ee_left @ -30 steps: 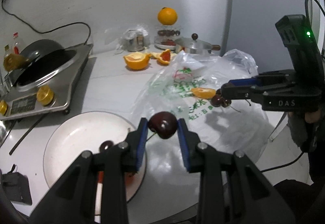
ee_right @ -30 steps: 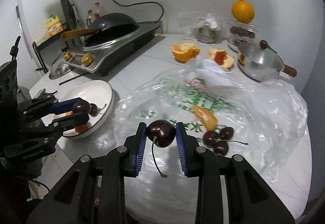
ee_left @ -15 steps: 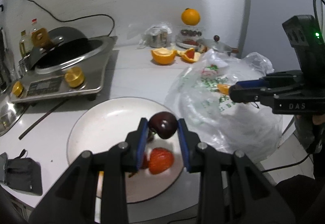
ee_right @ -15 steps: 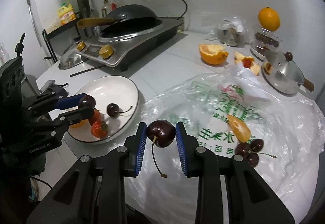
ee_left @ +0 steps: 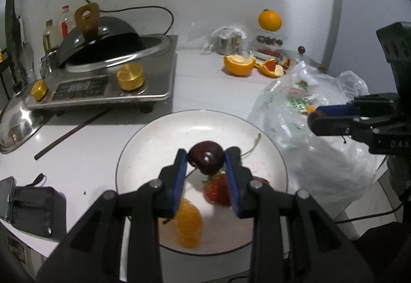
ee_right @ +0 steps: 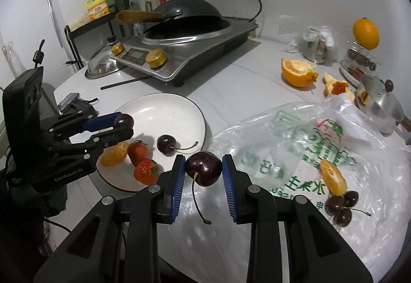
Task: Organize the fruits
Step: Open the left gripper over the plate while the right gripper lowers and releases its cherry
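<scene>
My left gripper (ee_left: 206, 159) is shut on a dark cherry (ee_left: 205, 160) and holds it above the white plate (ee_left: 159, 134). On the plate lie two strawberries (ee_right: 145, 170), an orange segment (ee_right: 114, 153) and a loose cherry (ee_right: 165, 144). My right gripper (ee_right: 203, 170) is shut on another dark cherry (ee_right: 203, 167) with its stem hanging down, just right of the plate's (ee_right: 164, 106) edge, over the plastic bag (ee_right: 321, 154). On the bag lie an orange segment (ee_right: 332, 176) and three cherries (ee_right: 341, 206).
An induction cooker with a black wok (ee_right: 187, 26) stands behind the plate. A peeled orange (ee_right: 298, 74), peel scraps, a lidded steel pot (ee_right: 380, 100), a whole orange (ee_right: 366, 32) on a container sit at the back right. A phone and black pouch (ee_left: 28, 203) lie left.
My left gripper has carried its cherry left over the plate, further towards its middle. My right gripper has moved left with its cherry, towards the plate's edge.
</scene>
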Demonstrator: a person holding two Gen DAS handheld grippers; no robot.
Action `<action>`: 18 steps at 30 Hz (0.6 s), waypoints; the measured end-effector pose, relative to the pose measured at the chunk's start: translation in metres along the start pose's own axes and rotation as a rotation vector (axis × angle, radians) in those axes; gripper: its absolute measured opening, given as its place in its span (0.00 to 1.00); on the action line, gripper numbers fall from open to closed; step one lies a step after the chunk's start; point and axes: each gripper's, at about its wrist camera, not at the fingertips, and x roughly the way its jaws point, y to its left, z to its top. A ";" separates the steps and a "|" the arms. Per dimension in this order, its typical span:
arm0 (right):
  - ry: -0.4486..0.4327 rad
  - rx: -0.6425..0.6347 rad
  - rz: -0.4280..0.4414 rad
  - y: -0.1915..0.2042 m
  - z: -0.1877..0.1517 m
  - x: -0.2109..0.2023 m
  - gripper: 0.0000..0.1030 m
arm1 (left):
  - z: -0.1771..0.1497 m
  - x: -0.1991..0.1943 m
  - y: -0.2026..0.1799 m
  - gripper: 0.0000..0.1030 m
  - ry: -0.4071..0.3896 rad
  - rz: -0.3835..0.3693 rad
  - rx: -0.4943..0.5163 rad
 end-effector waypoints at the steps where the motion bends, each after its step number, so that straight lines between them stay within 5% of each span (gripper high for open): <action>1: 0.001 -0.002 0.002 0.001 0.001 0.002 0.30 | 0.000 0.001 0.003 0.30 0.001 0.002 -0.003; 18: 0.029 -0.048 0.033 0.020 0.024 0.039 0.30 | 0.000 0.022 0.028 0.30 0.026 0.011 -0.035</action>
